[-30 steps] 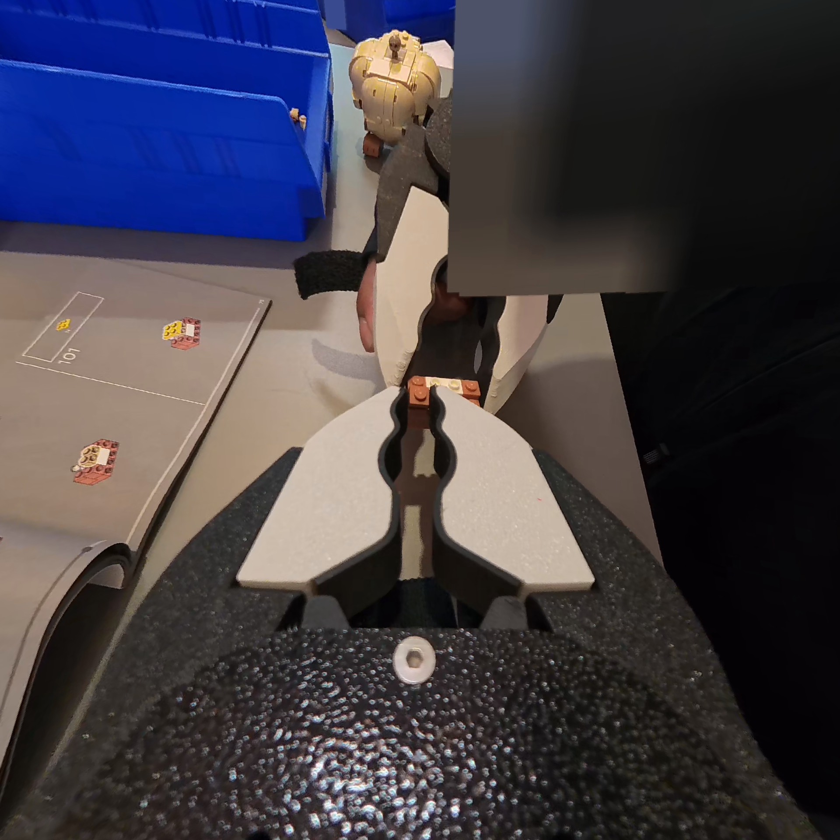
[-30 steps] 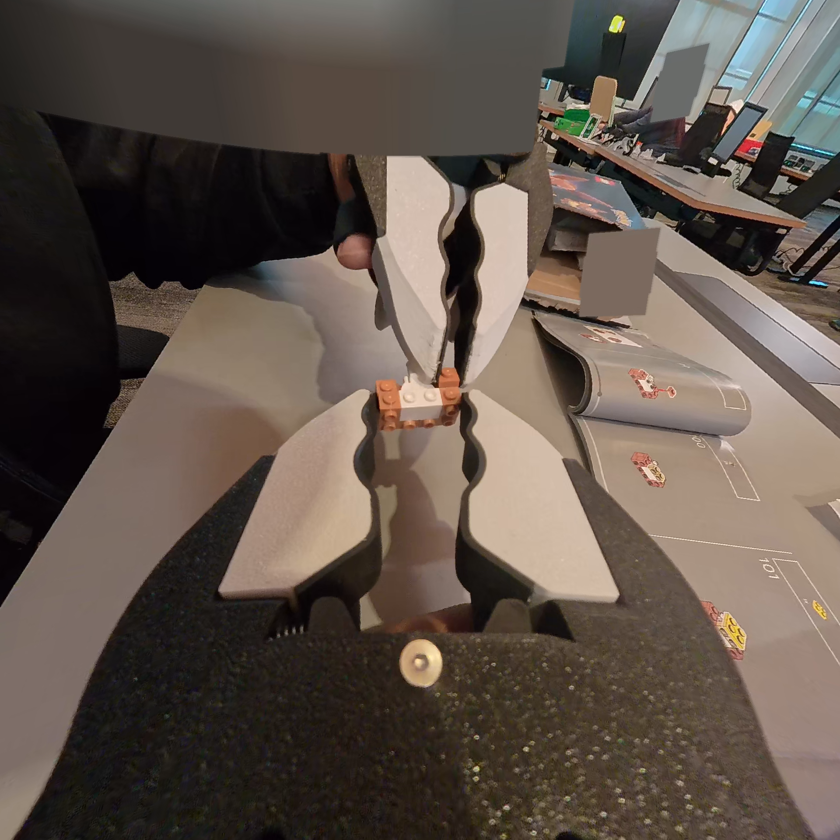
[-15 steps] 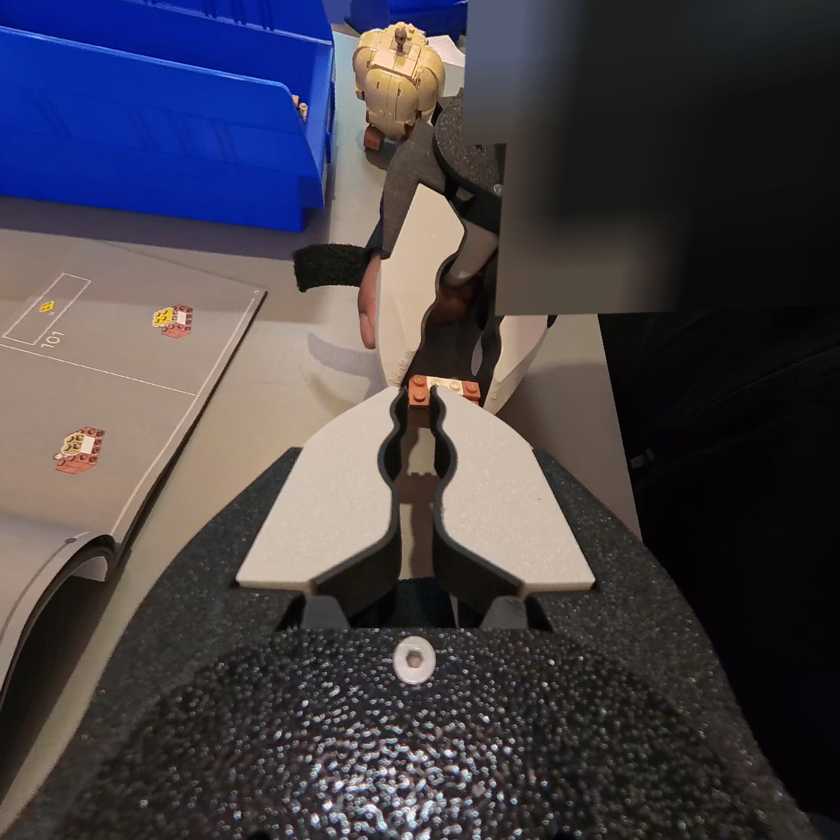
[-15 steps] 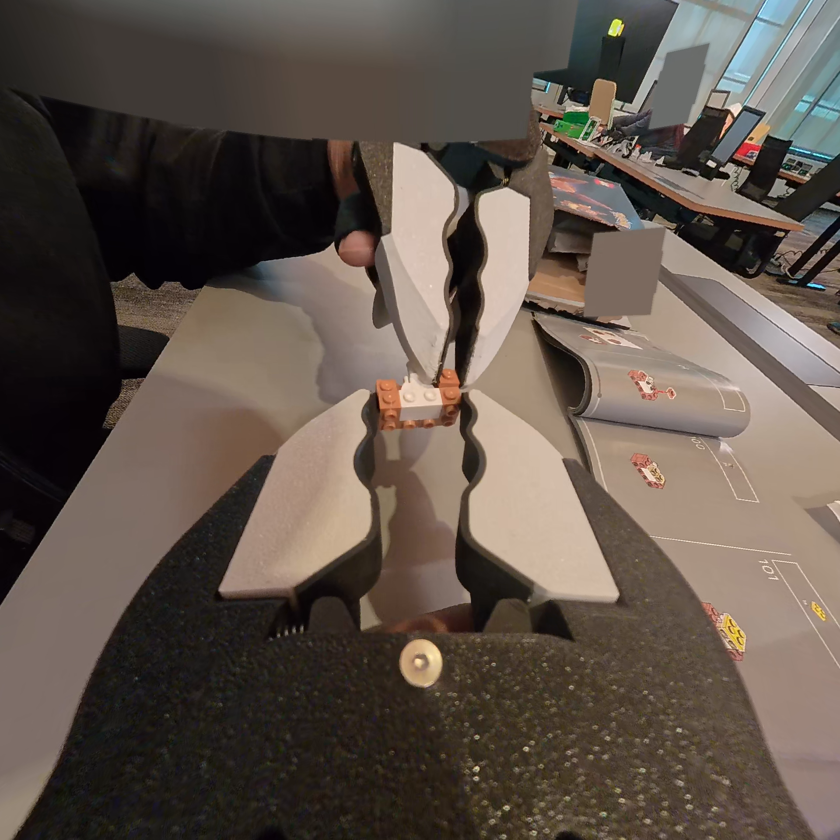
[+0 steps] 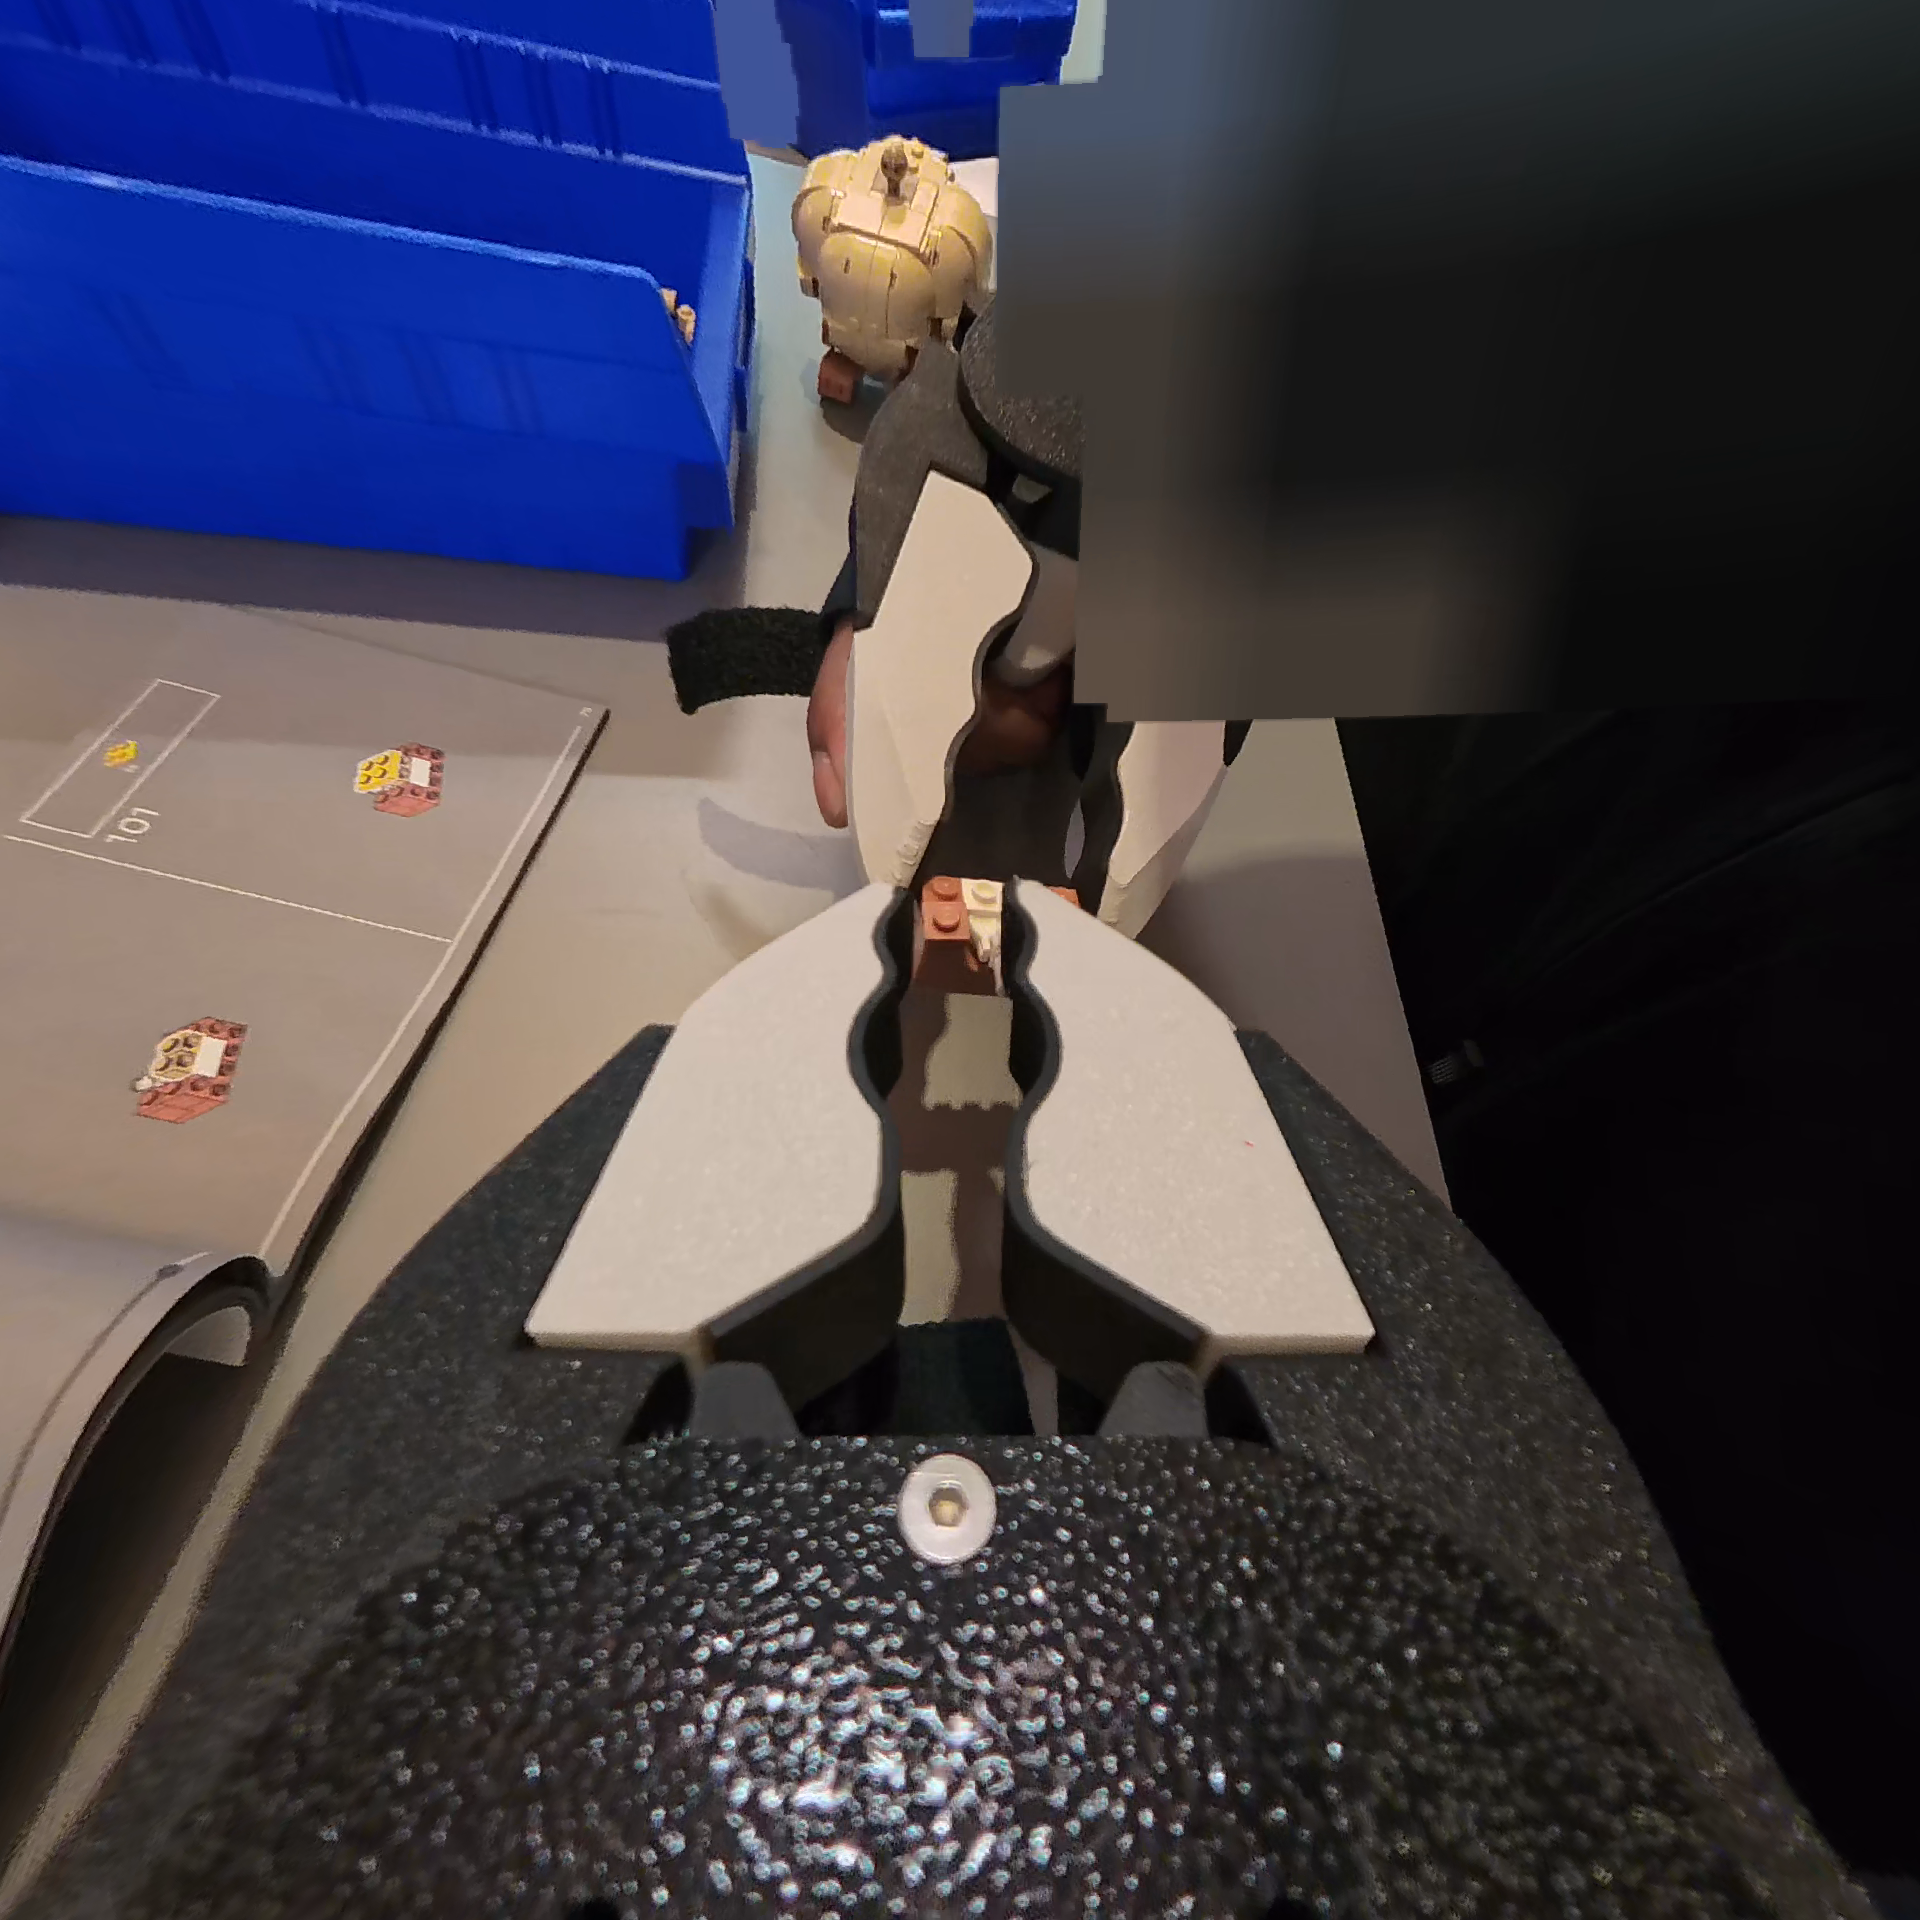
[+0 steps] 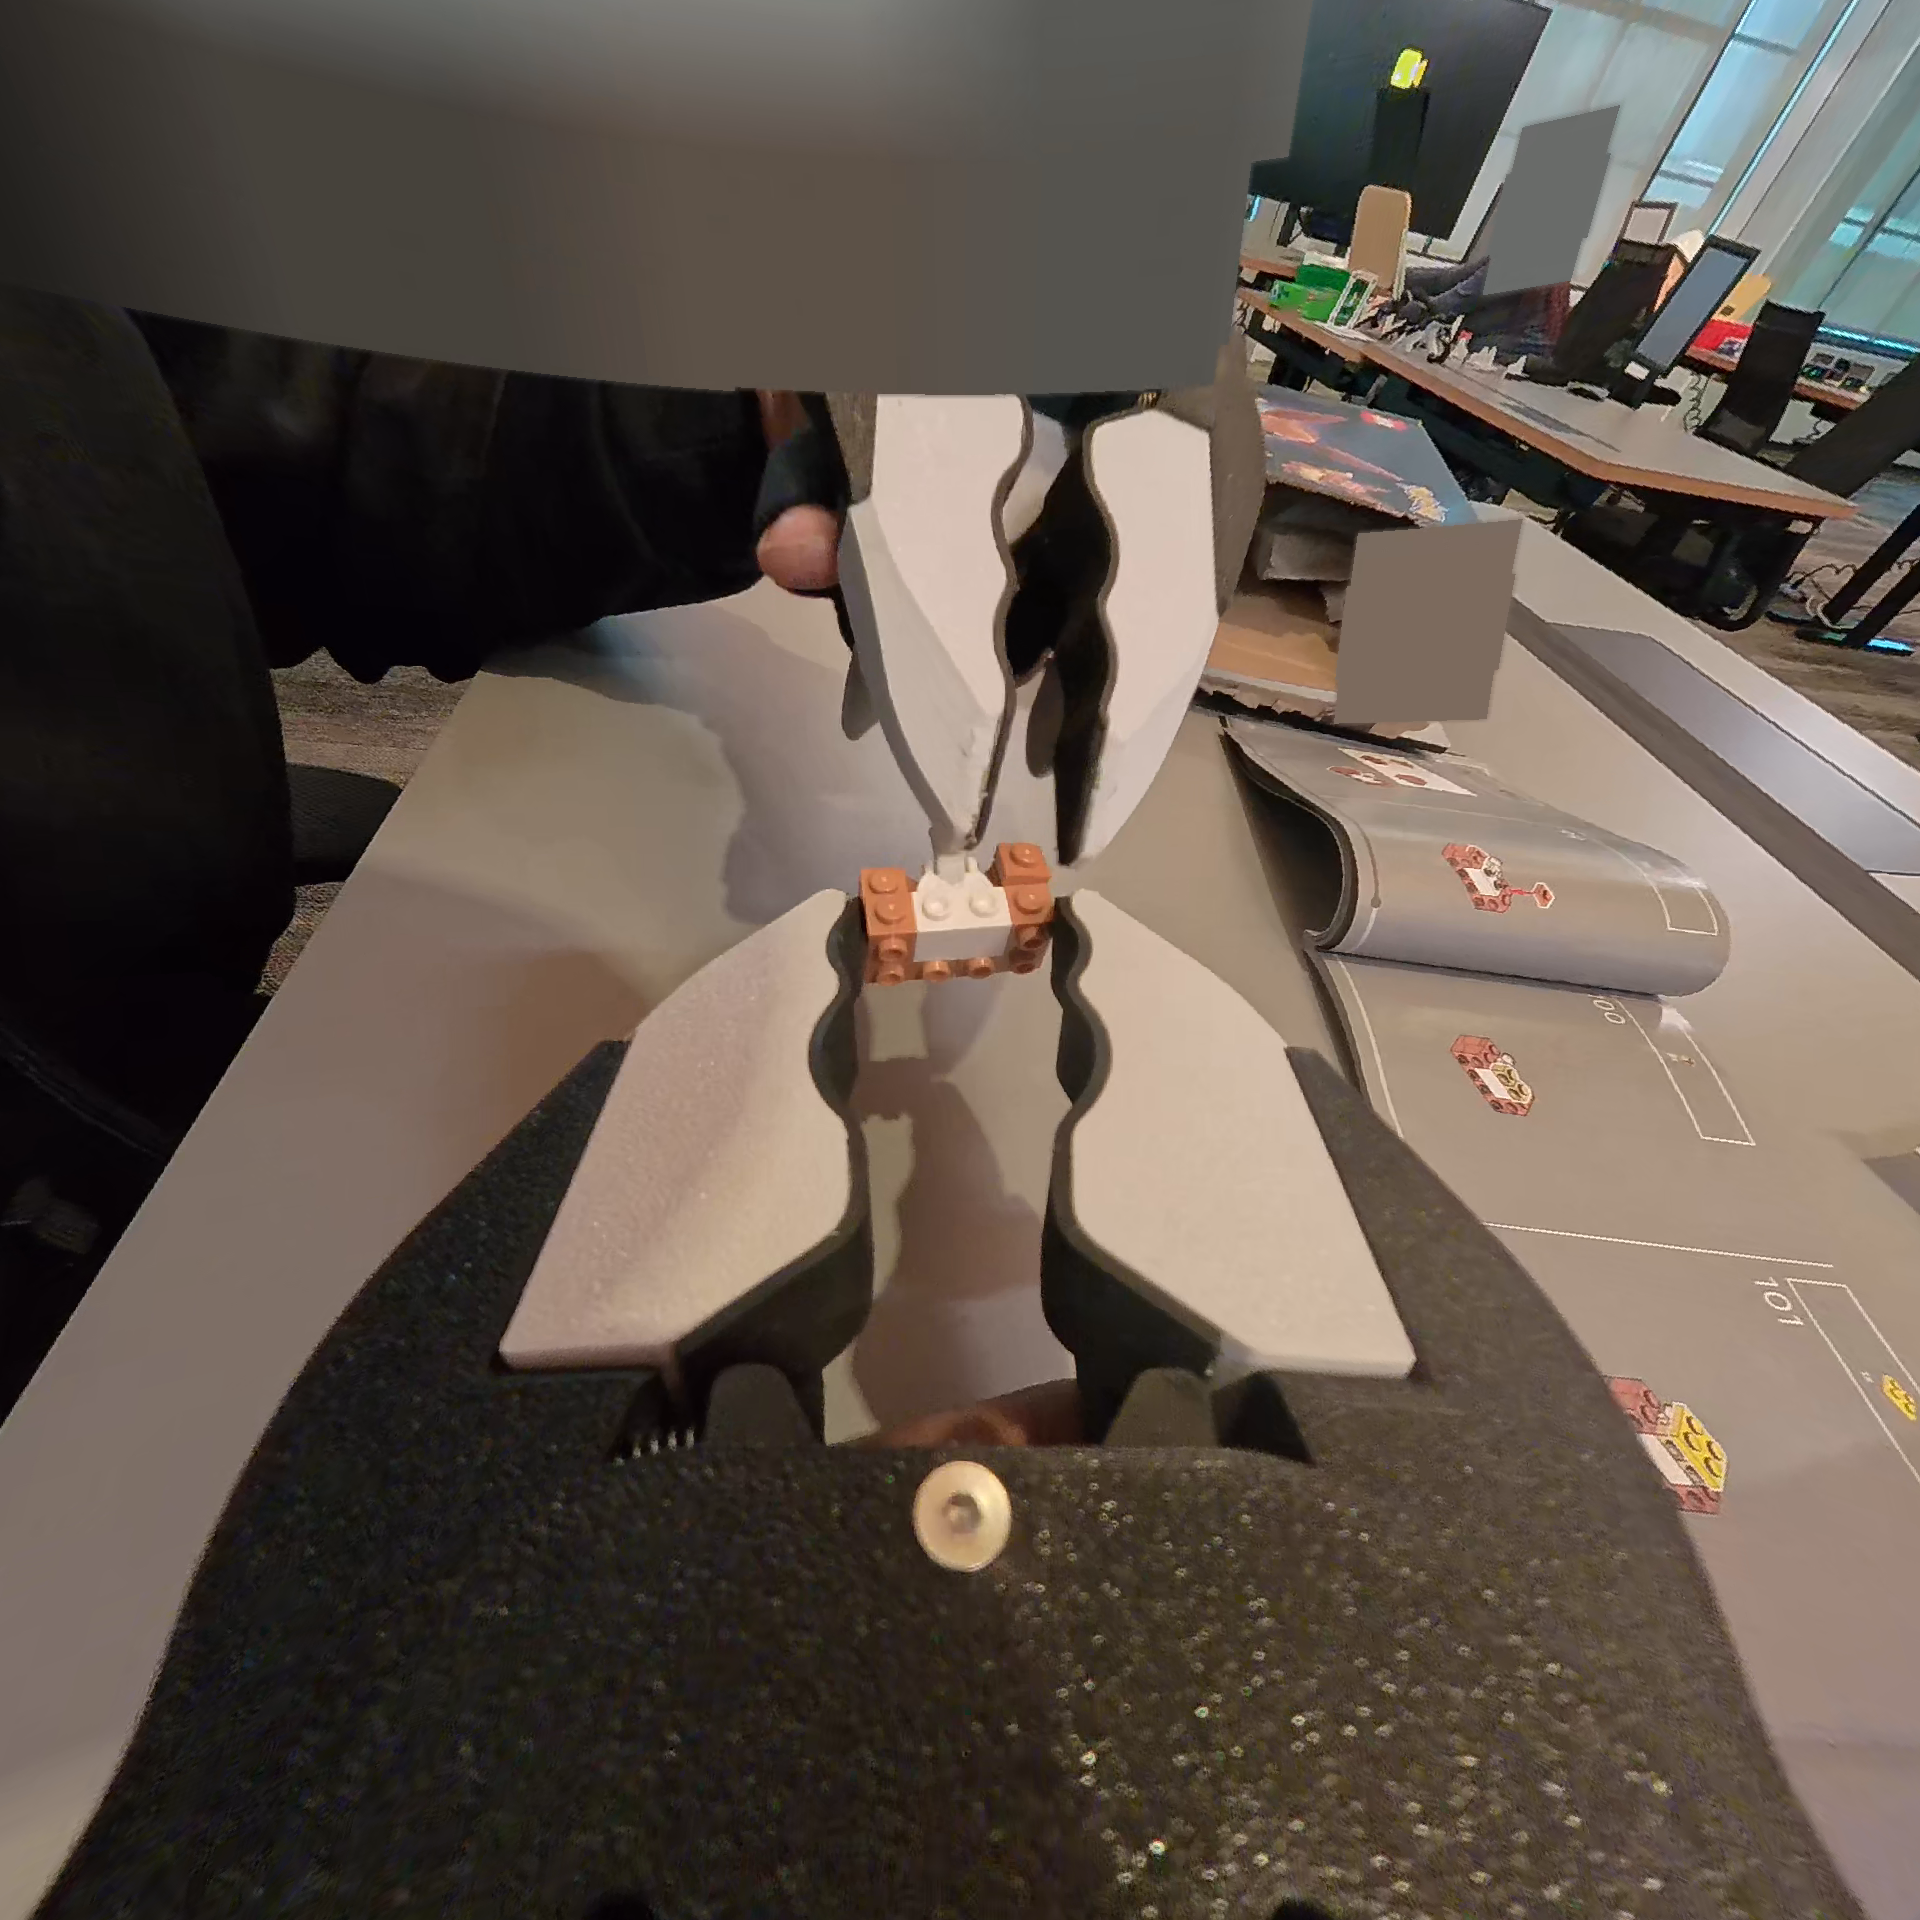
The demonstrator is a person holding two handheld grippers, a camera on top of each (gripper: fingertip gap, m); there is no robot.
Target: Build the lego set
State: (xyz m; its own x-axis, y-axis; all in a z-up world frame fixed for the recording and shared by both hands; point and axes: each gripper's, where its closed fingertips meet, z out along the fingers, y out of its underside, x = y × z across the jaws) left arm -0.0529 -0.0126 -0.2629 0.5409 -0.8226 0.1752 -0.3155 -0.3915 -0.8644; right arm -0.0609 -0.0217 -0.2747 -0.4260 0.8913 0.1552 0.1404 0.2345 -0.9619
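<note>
right gripper (image 6: 958,920): fingers closed on a small brown-and-white toy-brick assembly (image 6: 956,925), one pad on each brown end, both pressing. Assembly sits at the fingertips, lifted above the table (image 6: 582,831), its shadow on the surface below.

assembly: brown studded bricks at both ends, white brick in the middle, studs up and along the near side. Small white clip piece (image 6: 951,868) on top at the far edge of the white brick.

left gripper (image 5: 961,925): fingers narrowly spread, tips straddling the near end of the same assembly (image 5: 951,930). Left fingertip stands off the brown end with a visible gap. Right fingertip (image 5: 1039,914) is just beside the white clip piece (image 5: 987,925); cannot tell if it touches. Not pinching anything as far as shown.

cross-check, right wrist view: left gripper (image 6: 1013,842) comes down from above, one fingertip at the white clip piece, the other beside the far brown brick.

hands: a fingertip of the person (image 6: 795,540) shows beside the left gripper's body; dark sleeve behind.

table surroundings: grey open instruction booklet (image 5: 260,914) with printed brick-build pictures, left of the left gripper; same booklet (image 6: 1507,935) right of the right gripper. Blue plastic storage bins (image 5: 364,312) at the far left. Tan rounded brick-built model (image 5: 894,249) on the table behind the right gripper, near the bins. Opened cardboard box (image 6: 1330,520) past the booklet.

background: office desks, monitors and chairs well apart from the work area.
</note>
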